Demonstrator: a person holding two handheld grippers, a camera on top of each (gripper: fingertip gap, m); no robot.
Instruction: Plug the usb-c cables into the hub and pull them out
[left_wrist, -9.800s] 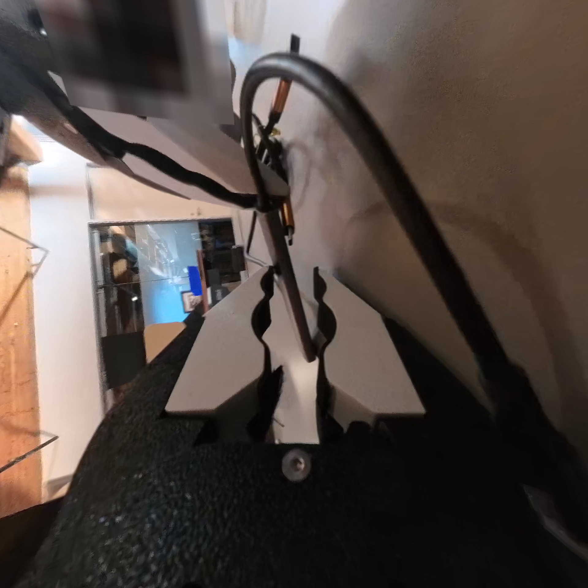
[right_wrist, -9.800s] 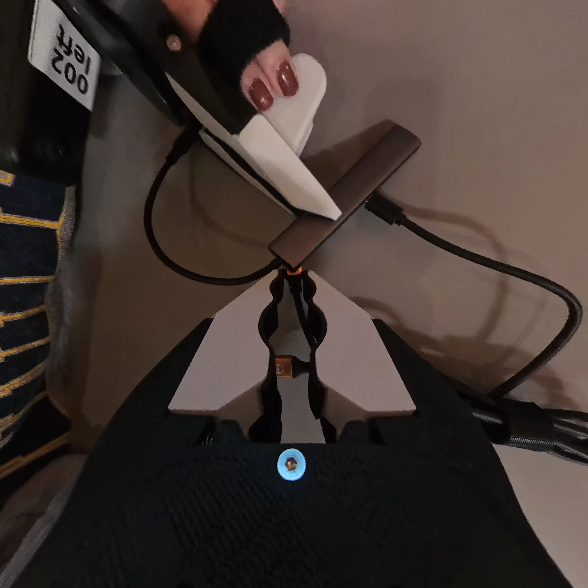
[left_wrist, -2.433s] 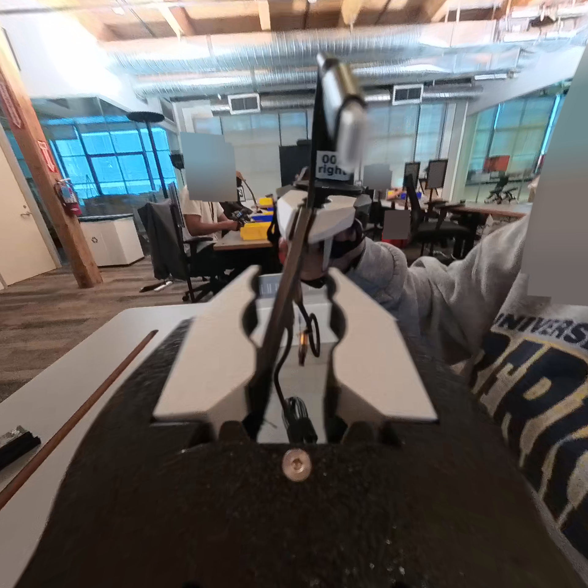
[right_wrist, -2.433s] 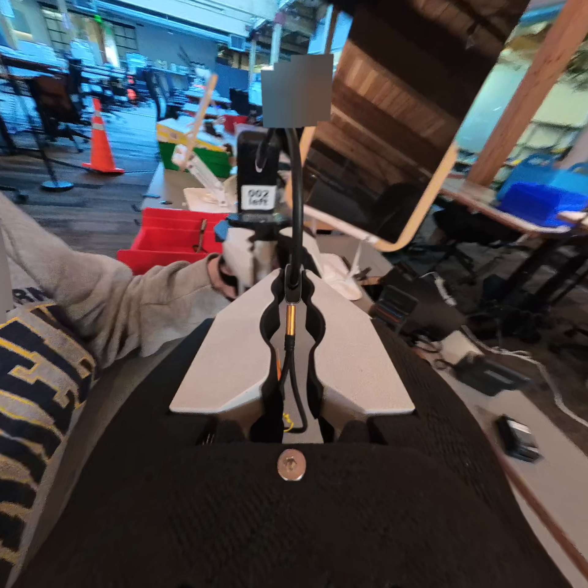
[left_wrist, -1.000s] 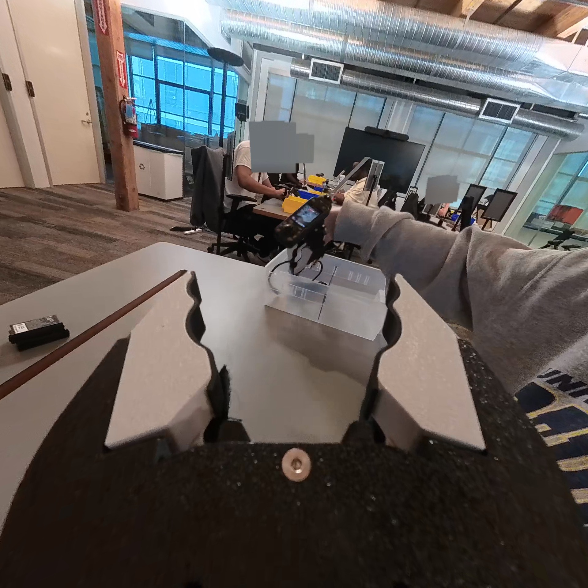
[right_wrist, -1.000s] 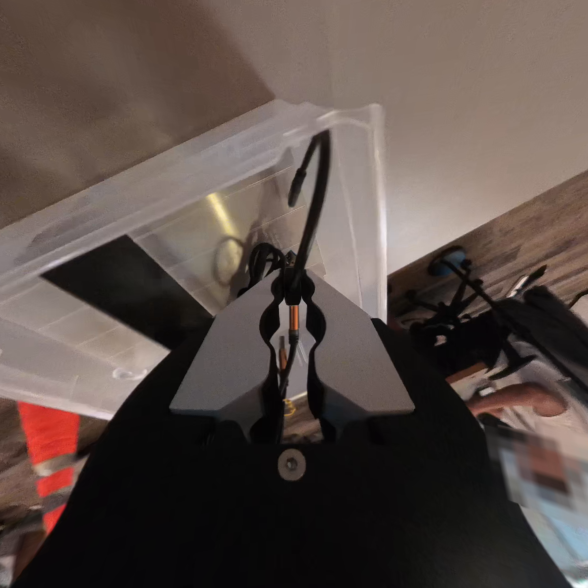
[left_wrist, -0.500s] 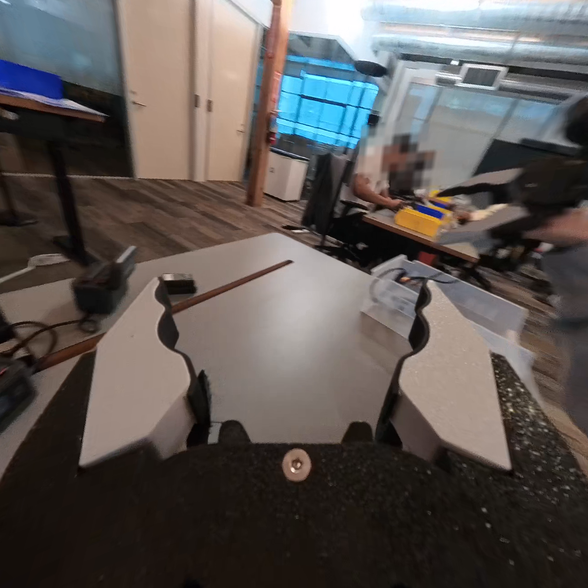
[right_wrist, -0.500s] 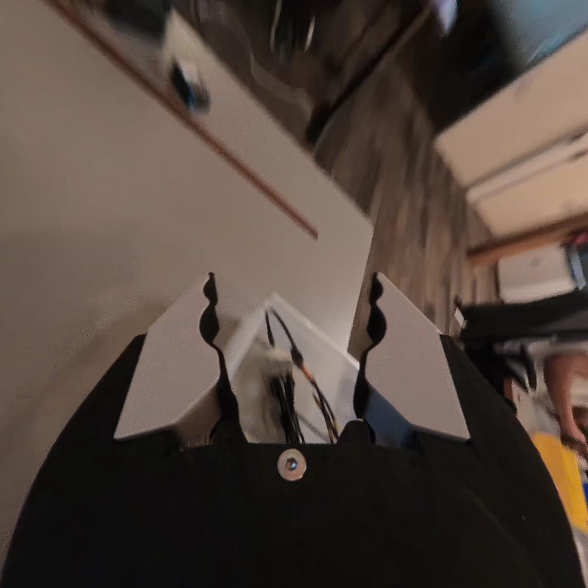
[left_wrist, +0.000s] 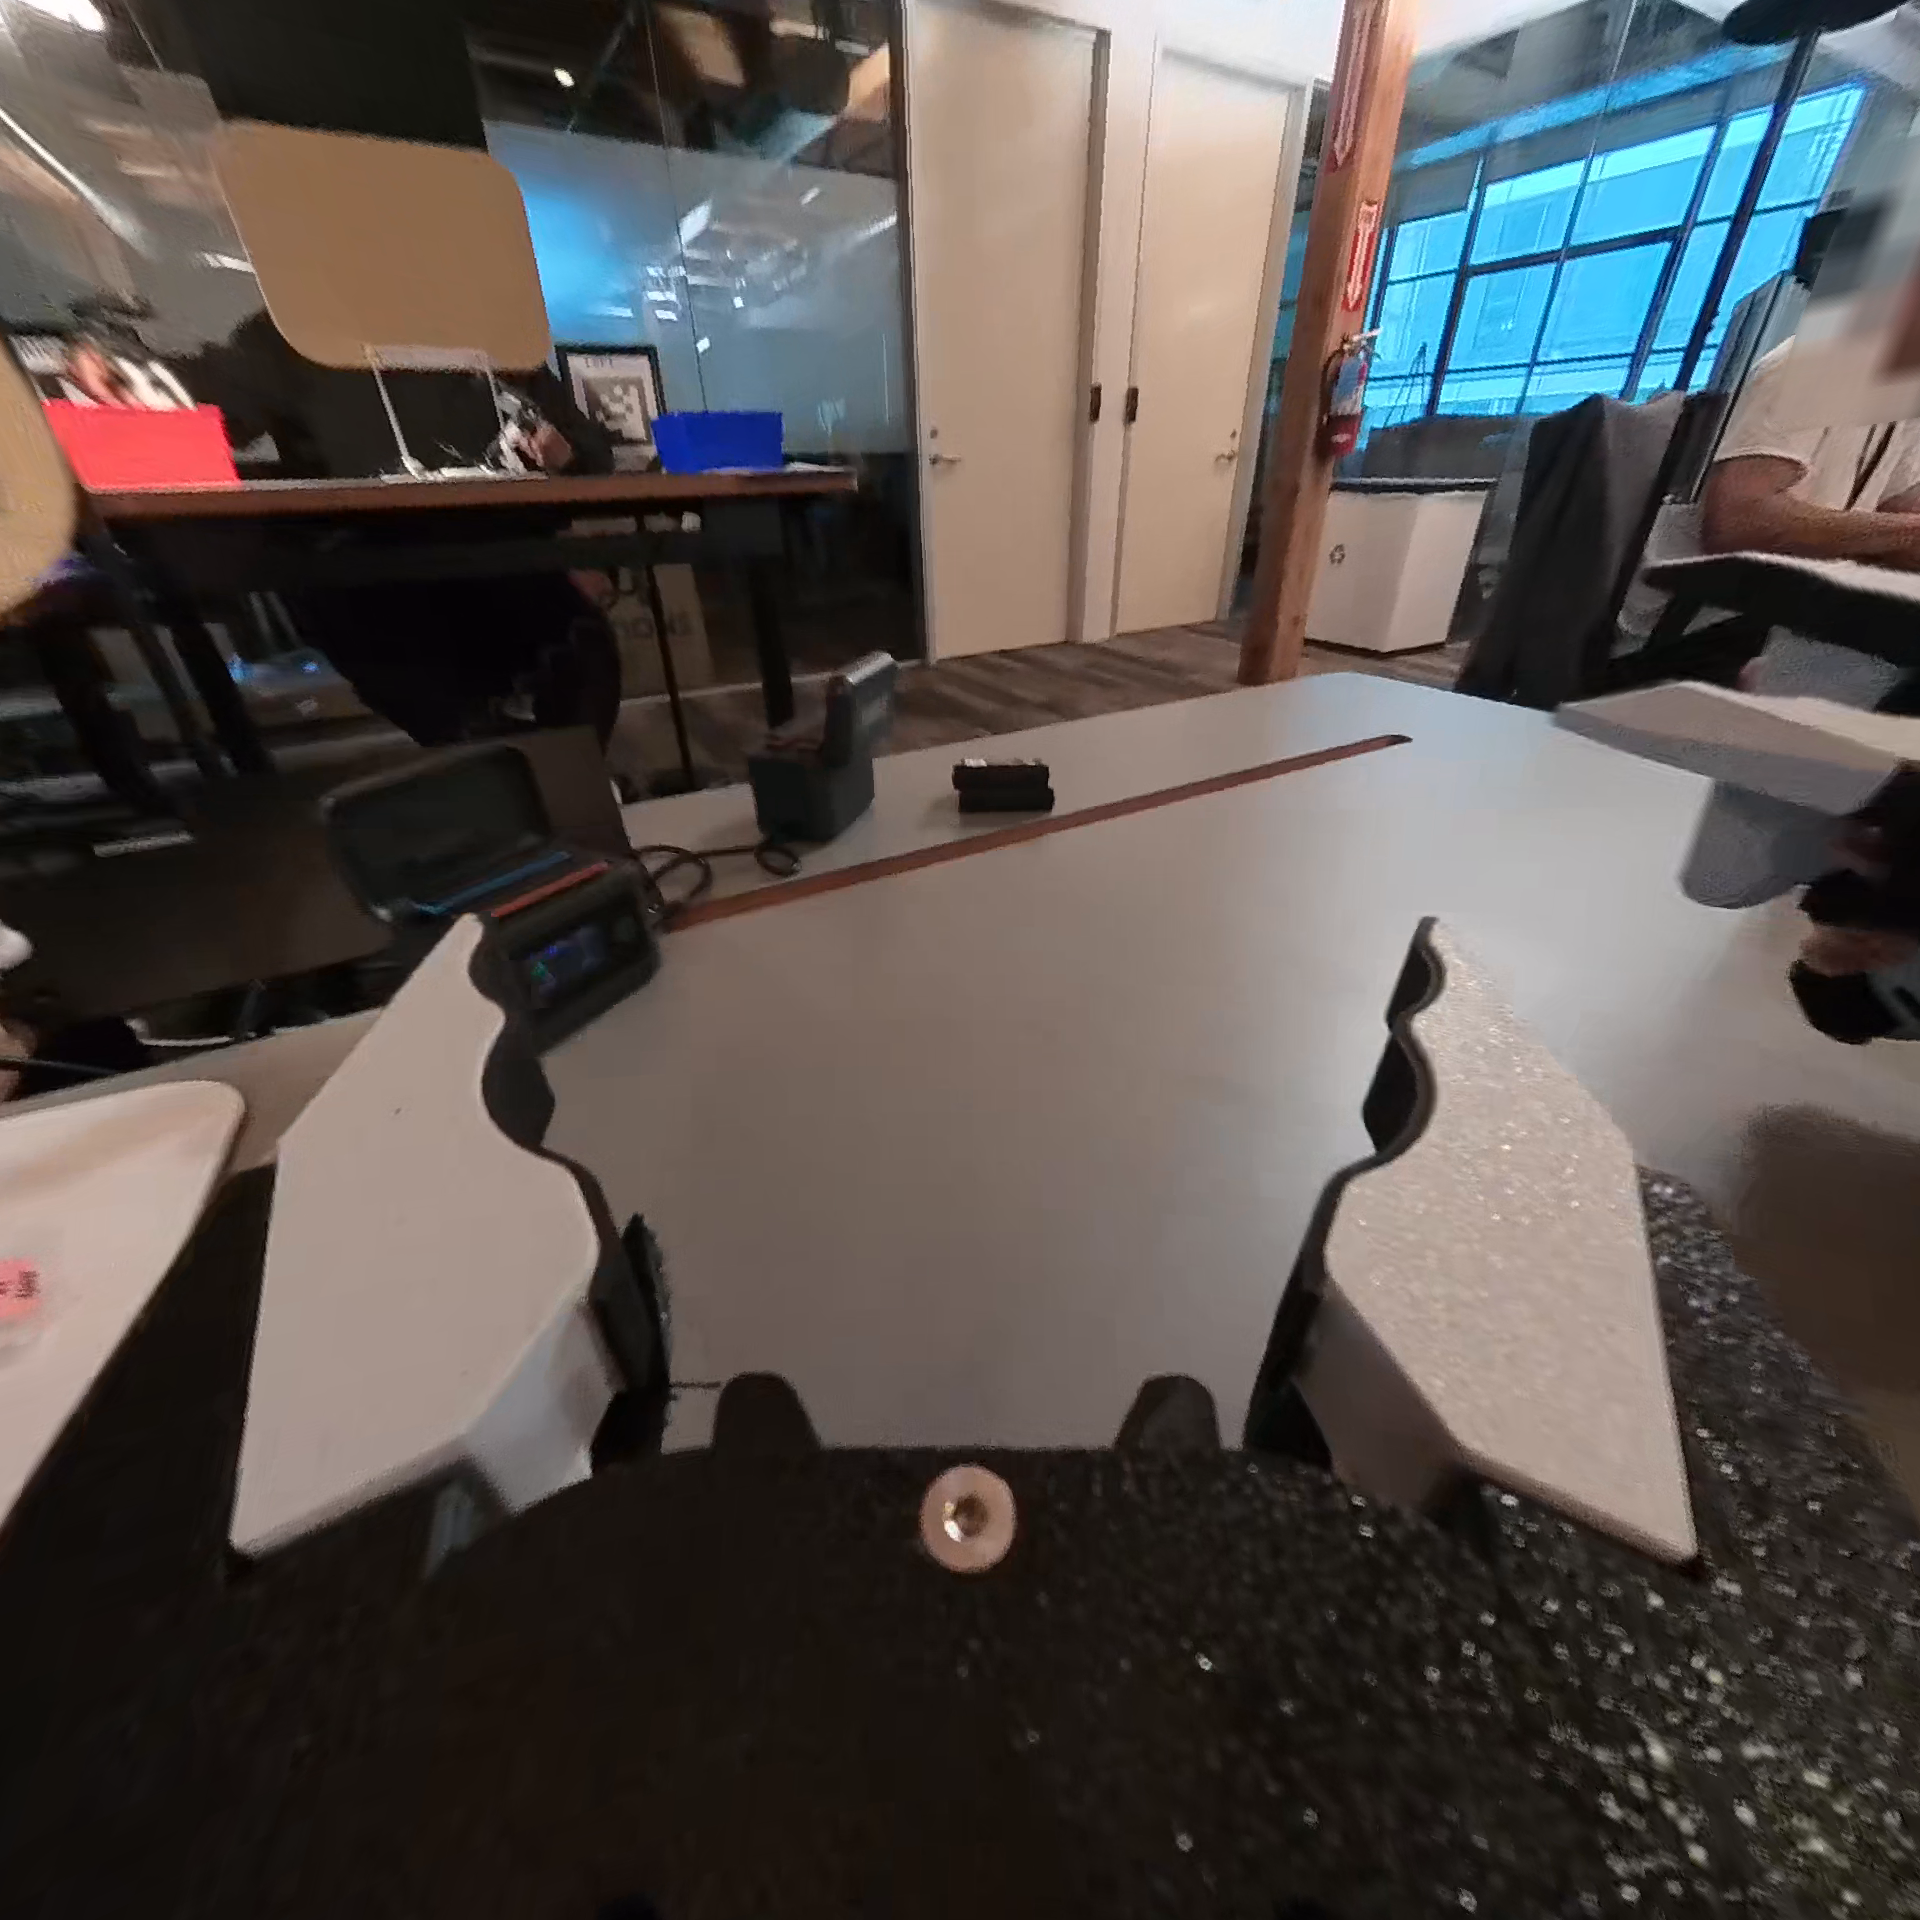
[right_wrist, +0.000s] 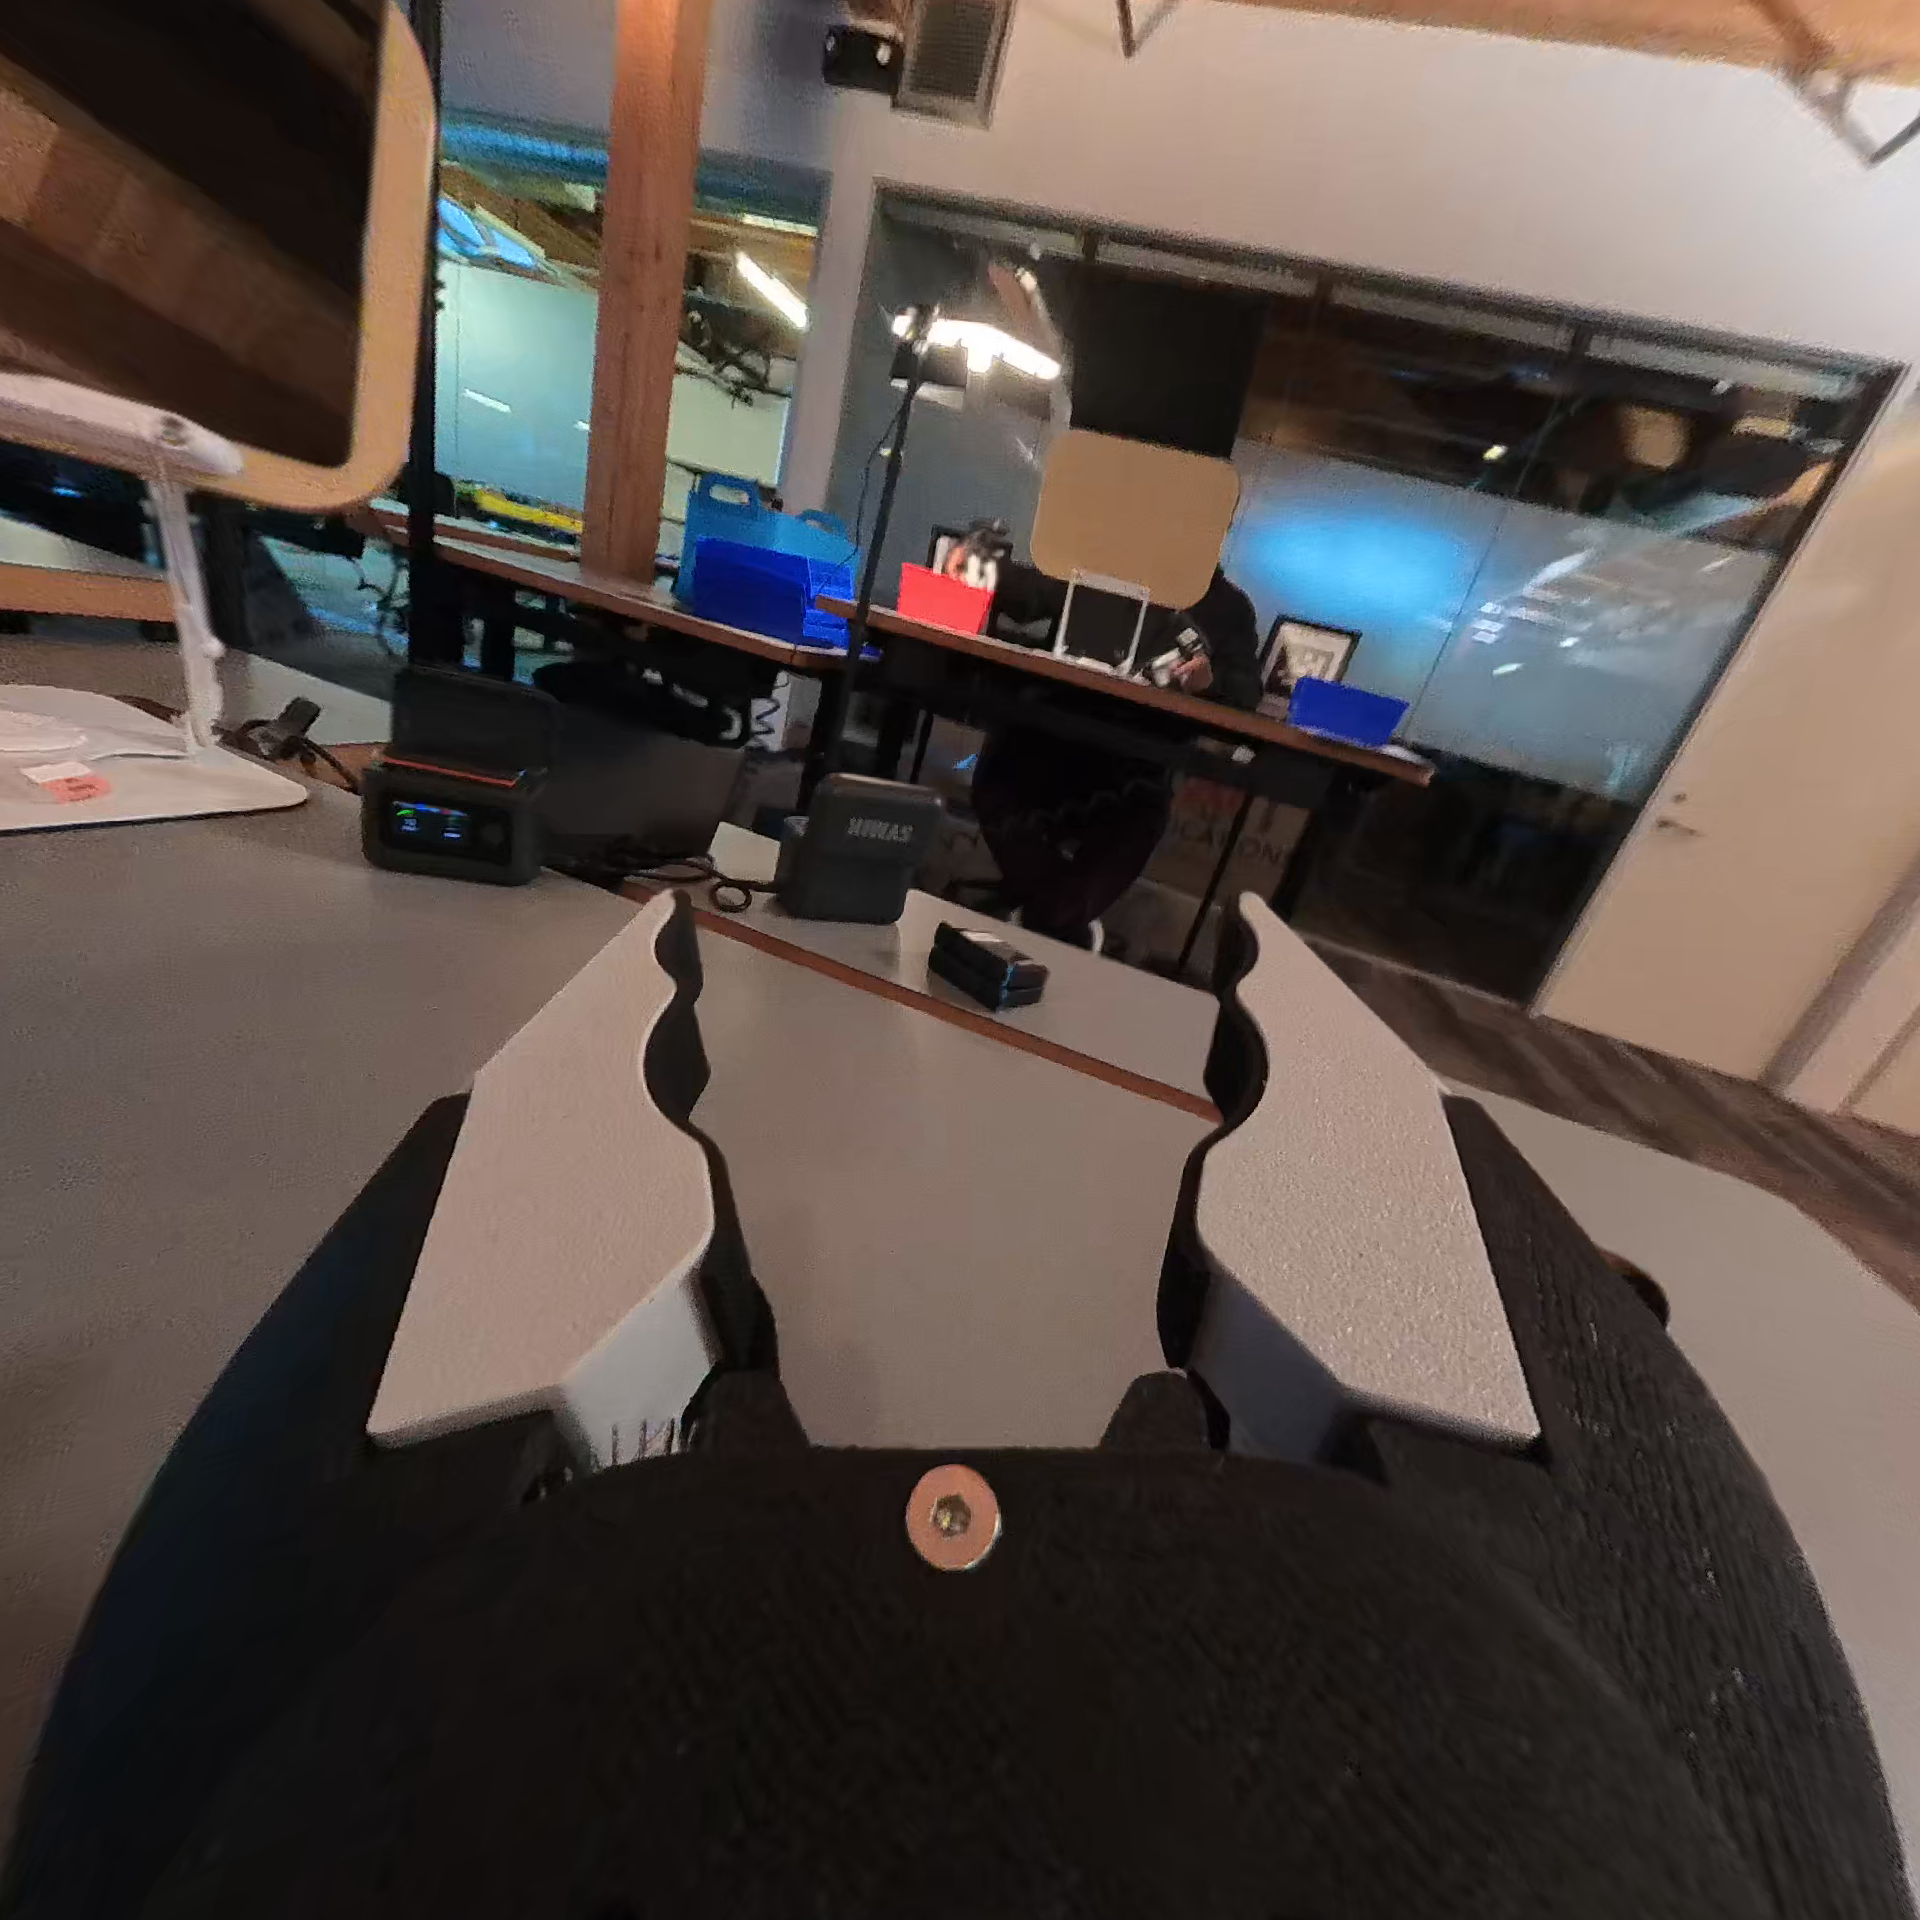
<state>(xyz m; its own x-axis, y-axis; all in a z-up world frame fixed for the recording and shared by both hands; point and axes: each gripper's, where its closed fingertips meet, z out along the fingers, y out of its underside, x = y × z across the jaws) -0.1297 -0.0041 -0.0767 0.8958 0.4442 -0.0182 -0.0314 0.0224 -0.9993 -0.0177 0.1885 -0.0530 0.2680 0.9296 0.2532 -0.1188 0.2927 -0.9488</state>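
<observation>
No USB-C cable, hub or clear box shows in either view now. My left gripper (left_wrist: 948, 935) is open and empty, low over the grey table (left_wrist: 1039, 1091). My right gripper (right_wrist: 956, 914) is open and empty too, also low over the table (right_wrist: 260, 1039). In the left wrist view the right gripper (left_wrist: 1766, 810) shows blurred at the right edge. Both views face the table's far side.
A black charging case with a lit display (left_wrist: 571, 956) (right_wrist: 452, 821), a dark dock (left_wrist: 821, 769) (right_wrist: 857, 847) and a small black battery (left_wrist: 1003, 784) (right_wrist: 987, 966) sit beyond a brown seam (left_wrist: 1039, 831). A white sheet (left_wrist: 94, 1195) lies left. People sit at desks behind.
My right gripper, shut on a black cable over the clear box a second ago, has opened and let it go. Both grippers have swung left, away from the box.
</observation>
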